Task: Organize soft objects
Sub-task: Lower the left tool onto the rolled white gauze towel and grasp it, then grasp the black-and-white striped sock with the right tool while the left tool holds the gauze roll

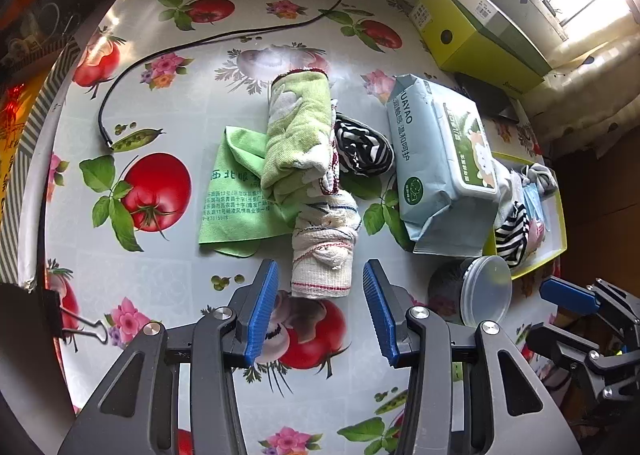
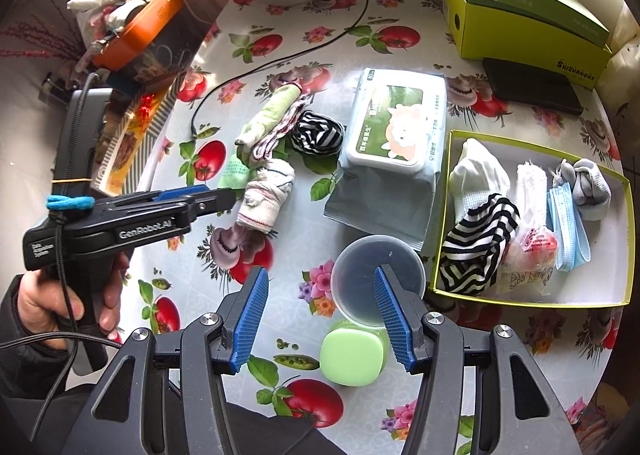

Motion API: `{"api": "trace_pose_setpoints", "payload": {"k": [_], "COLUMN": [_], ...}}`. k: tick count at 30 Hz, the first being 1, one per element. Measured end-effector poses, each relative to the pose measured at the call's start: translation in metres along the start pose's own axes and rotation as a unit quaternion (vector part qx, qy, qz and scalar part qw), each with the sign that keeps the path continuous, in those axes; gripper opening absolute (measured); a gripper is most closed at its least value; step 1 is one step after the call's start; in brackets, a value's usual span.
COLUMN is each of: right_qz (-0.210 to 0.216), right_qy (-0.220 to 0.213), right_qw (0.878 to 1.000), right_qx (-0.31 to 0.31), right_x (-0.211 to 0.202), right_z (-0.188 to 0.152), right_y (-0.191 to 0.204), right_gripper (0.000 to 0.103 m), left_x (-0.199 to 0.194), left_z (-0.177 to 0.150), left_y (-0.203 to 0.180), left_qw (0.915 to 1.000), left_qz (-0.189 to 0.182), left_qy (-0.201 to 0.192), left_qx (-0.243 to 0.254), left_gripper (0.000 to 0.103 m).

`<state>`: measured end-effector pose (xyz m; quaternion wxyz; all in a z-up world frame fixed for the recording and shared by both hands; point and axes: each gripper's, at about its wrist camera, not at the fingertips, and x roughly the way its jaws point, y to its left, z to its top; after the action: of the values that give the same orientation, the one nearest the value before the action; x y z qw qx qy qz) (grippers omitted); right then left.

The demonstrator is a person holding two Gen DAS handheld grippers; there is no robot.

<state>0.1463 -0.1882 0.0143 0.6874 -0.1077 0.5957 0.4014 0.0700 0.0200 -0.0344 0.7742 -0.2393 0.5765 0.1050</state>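
The rolled white cloth (image 1: 324, 251), a gauze-like bundle with red stitched lines, lies on the fruit-patterned tablecloth (image 1: 160, 95) at the centre of the left wrist view, just above the gap between the left gripper's (image 1: 320, 305) blue pads. Its long axis runs roughly up and down the frame, in line with the way the fingers point, so the pads stand on either side of its near end. The jaws are spread wide, wider than the roll, and touch nothing; whether the tips are down at the level of the cloth cannot be told.

The far end of the roll butts against a rolled green and white towel (image 1: 298, 135), which overlaps a flat green cleaning cloth (image 1: 236, 191). A balled black-and-white striped sock (image 1: 362, 151) lies just right of the towel, beside a pack of wet wipes (image 1: 440, 167).

In the right wrist view the left gripper (image 2: 212, 195) reaches in from the left edge, held by a hand (image 2: 72, 307), its tip close to the white roll (image 2: 264, 195). The right gripper (image 2: 320, 319) hangs at lower centre, jaws partly apart and empty, over a clear round container (image 2: 360, 275) and a small green case (image 2: 354, 359). The yellow-green box (image 2: 540, 303) at right already holds socks, a face mask and other soft items.

The left hand is plainly nearer the roll, and the box lies to the right, past the wipes.
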Motion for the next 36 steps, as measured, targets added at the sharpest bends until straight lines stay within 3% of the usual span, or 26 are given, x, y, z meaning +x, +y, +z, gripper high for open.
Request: {"api": "trace_pose_setpoints", "payload": {"k": [13,23,30,36], "right_qz": [-0.004,-0.009,-0.034,-0.051], "right_qy": [0.001,0.005,0.008,0.037], "right_qw": [1.000,1.000,0.996,0.982], "right_qx": [0.000,-0.016,-0.085,-0.177], "right_x": [0.000,0.006,0.024,0.056], "right_z": [0.007,0.016,0.048,0.083], "right_y": [0.000,0.007,0.026,0.048], "right_gripper": [0.055,0.055,0.055,0.055], "left_x": [0.053,0.032,0.015,0.003], "left_z": [0.008,-0.025,-0.037,-0.035], "left_y": [-0.011,0.010,0.036,0.054], "left_qw": [0.9987,0.9998,0.9997,0.9991], "left_qz": [0.028,-0.001,0.003,0.005], "left_qy": [0.038,0.018,0.006,-0.004], "left_qx": [0.021,0.002,-0.025,-0.042], "left_gripper": [0.045,0.043,0.043,0.043]}}
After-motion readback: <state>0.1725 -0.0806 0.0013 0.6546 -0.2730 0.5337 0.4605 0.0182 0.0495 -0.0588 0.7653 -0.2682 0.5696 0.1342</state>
